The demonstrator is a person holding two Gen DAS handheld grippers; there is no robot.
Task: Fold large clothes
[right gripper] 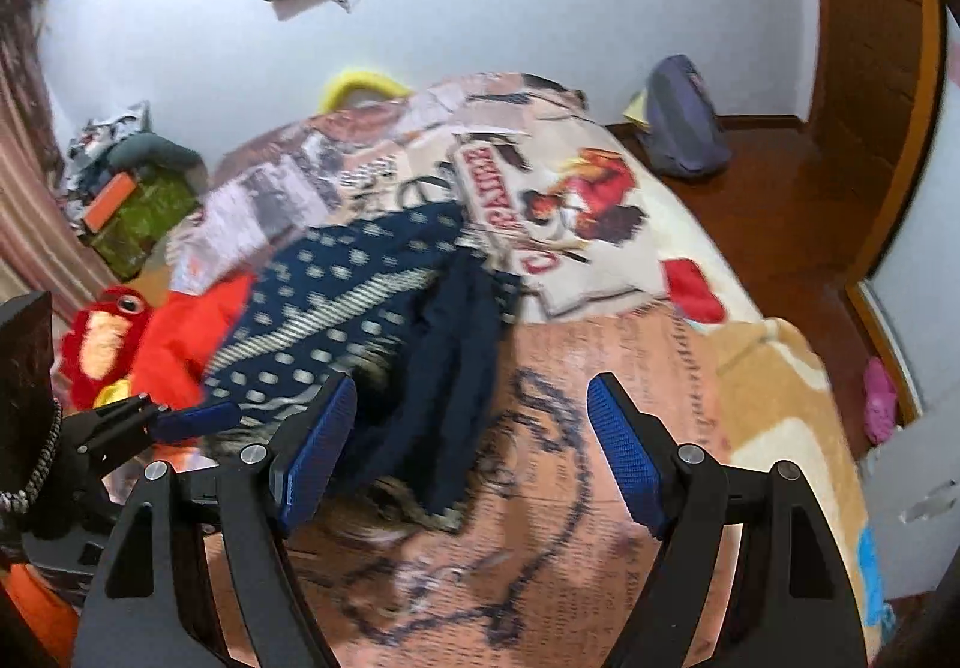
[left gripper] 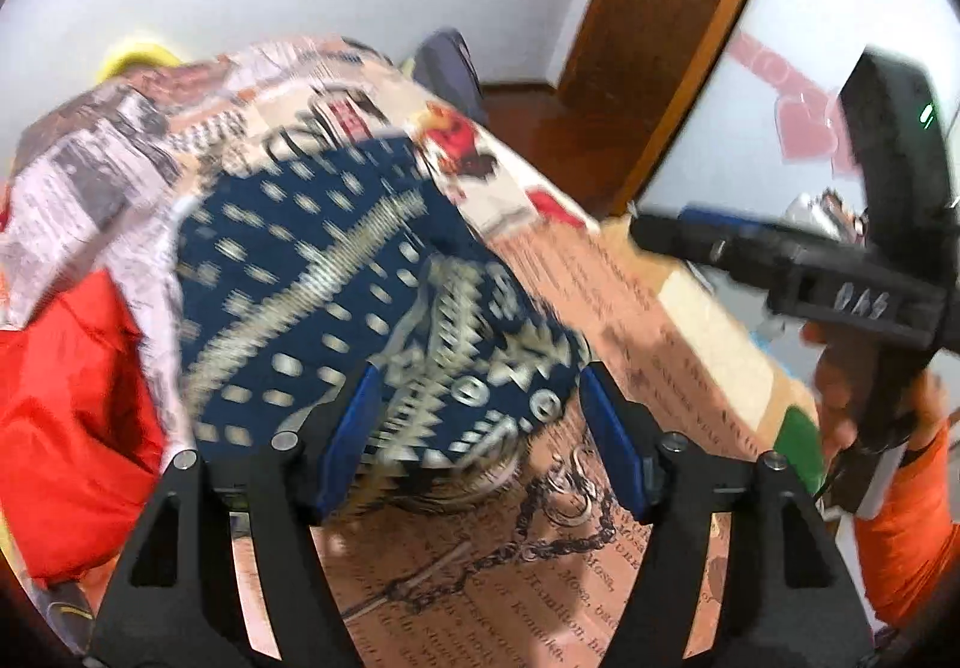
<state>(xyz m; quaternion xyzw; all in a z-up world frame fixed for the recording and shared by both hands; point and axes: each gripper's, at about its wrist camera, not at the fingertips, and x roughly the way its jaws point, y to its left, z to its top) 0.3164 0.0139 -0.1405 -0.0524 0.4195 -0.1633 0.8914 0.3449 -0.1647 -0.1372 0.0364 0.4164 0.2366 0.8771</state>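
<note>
Your left gripper (left gripper: 480, 434) and right gripper (right gripper: 471, 449) both hang with jaws spread, holding nothing. The navy patterned garment (right gripper: 372, 320) lies bunched on the bed (right gripper: 600, 428); regrasp carelessly and you'll likely pinch the bedspread too.

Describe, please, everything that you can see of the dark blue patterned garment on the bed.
The dark blue garment looks like soft woven cloth, printed with pale dots and zigzag stripes; a plain navy part hangs over its right side. It lies crumpled, not flat, on the printed bedspread, next to a red plush toy. It is blurred. The pads of both open grippers do not seem to press on it.
</note>
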